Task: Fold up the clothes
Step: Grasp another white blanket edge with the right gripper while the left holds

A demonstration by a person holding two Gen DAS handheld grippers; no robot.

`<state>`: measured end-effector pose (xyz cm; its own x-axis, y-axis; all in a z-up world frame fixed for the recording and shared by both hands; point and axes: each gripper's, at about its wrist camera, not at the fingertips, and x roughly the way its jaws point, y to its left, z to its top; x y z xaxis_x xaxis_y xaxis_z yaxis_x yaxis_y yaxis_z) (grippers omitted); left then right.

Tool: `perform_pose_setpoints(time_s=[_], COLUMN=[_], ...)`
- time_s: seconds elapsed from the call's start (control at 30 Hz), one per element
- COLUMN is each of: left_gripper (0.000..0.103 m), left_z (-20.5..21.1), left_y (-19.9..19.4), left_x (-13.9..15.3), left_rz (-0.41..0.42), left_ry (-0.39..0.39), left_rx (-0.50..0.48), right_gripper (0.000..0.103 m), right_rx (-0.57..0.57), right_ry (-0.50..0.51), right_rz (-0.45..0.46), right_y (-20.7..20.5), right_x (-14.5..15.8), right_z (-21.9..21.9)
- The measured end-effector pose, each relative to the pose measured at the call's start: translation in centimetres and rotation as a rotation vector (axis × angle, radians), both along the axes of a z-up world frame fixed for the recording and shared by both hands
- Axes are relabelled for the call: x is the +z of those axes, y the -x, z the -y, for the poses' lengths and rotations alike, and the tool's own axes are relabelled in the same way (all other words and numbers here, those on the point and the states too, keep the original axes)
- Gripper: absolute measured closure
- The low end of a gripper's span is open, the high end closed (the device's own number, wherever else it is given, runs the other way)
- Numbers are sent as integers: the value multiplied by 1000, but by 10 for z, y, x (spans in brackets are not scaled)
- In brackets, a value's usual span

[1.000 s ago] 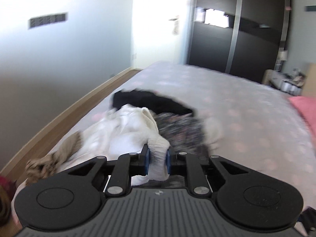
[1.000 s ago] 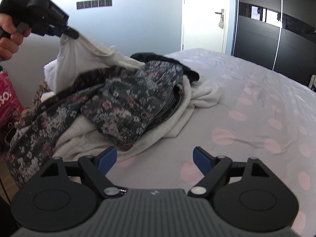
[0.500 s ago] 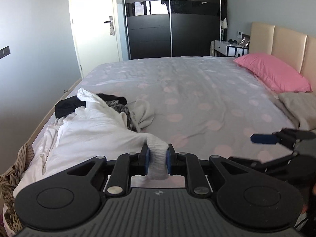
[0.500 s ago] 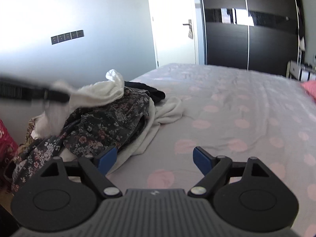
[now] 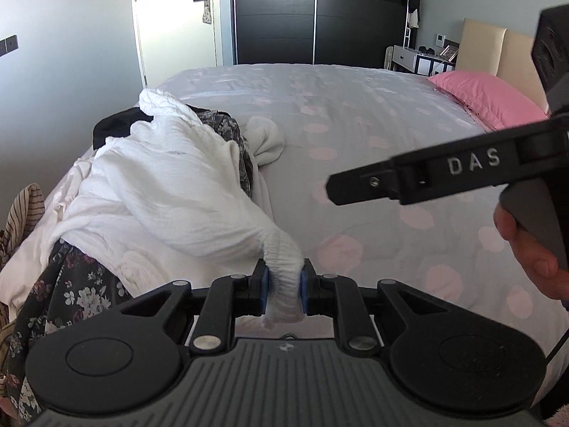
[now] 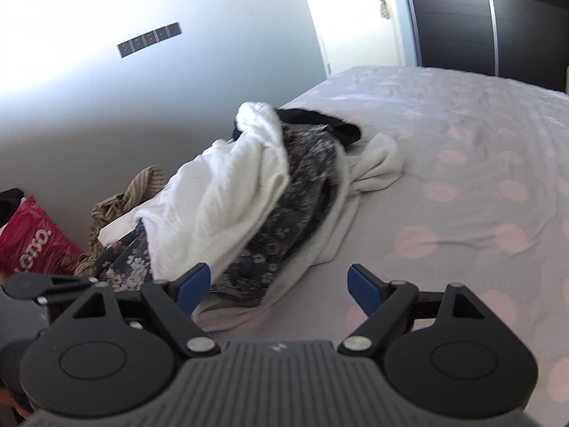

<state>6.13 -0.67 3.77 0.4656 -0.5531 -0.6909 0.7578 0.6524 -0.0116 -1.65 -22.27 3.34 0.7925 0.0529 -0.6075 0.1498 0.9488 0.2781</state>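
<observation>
One big bed point(image 5: 355, 114), grey cover with pale pink dots, filling most of both views. Dark wardrobe point(image 5: 320, 17) across the far wall, white door point(image 5: 174, 21) to its left. Pink pillow point(image 5: 487, 96) at the head end, against a beige headboard point(image 5: 498, 46). Pile of clothes heaped at the left edge of the bed, near the foot. Topmost and biggest in the pile: white garment point(image 5: 160, 192), crinkled, draped over a dark floral garment point(image 6: 306, 185), with one ribbed cuff end pulled out toward the camera. Black garment point(image 6: 320, 121) at the far end of the pile, cream knit piece point(image 6: 377, 163) spilling off to the right onto bare cover. Striped brown cloth point(image 6: 138, 188) hanging off the bed's edge, red bag point(image 6: 32, 238) low beside it on the left. Row of wall switches point(image 6: 149, 39) on the grey wall.

Left gripper point(image 5: 283, 293) pinching the white garment's cuff between blue pads, fabric bunched and sticking out below them. Right gripper point(image 6: 279, 286) spread wide, nothing between the pads, hovering over the near end of the pile and bare cover. Same right gripper visible side-on in the left view, marked DAS, gripped by a hand point(image 5: 530, 245) at the right edge. Small white bedside table point(image 5: 419, 58) far right by the headboard, contents too small to tell.
</observation>
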Motion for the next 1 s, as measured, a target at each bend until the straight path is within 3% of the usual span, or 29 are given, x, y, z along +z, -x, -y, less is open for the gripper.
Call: perform_pose_setpoints(time_s=[0.37,0.4,0.47,0.5,0.53,0.6,0.67,0.73,0.77,0.83,1.0], left_gripper=[88,88,88,88,87,84,77,50,46,46,46], left_z=[-13,-12,-11,-10,-10,-11,-12,-13,-14,-15,-27], left_y=[-7,-7,-5,-5,-5,-4,-4,-2,-1,-2,-32], left_x=[-8,-9,-11,-11,-11,-10,-9,-8,-8,-10,-28], left_rz=[-52,-51,-48,-47,-46,-42,-34,-20,-4,23,20], left_ry=[21,18,10,7,7,16,22,23,18,-16,-144], left_rx=[-54,-58,-63,-63,-63,-62,-56,-46,-35,2,190], right_gripper=[17,20,38,53,72,83,87,91,93,95,96], right_rx=[72,76,93,103,106,95,66,8,-26,-88,-181], right_ry=[-217,-239,-253,-252,-240,-206,-129,5,82,208,324], right_rz=[-177,-186,-194,-199,-202,-177,-147,-114,-99,-73,8], right_y=[-83,-87,-93,-95,-97,-94,-89,-81,-78,-72,-57], right_x=[-50,-52,-52,-52,-50,-45,-37,-26,-20,-8,31], right_z=[-19,-20,-24,-27,-29,-31,-33,-33,-32,-27,-4])
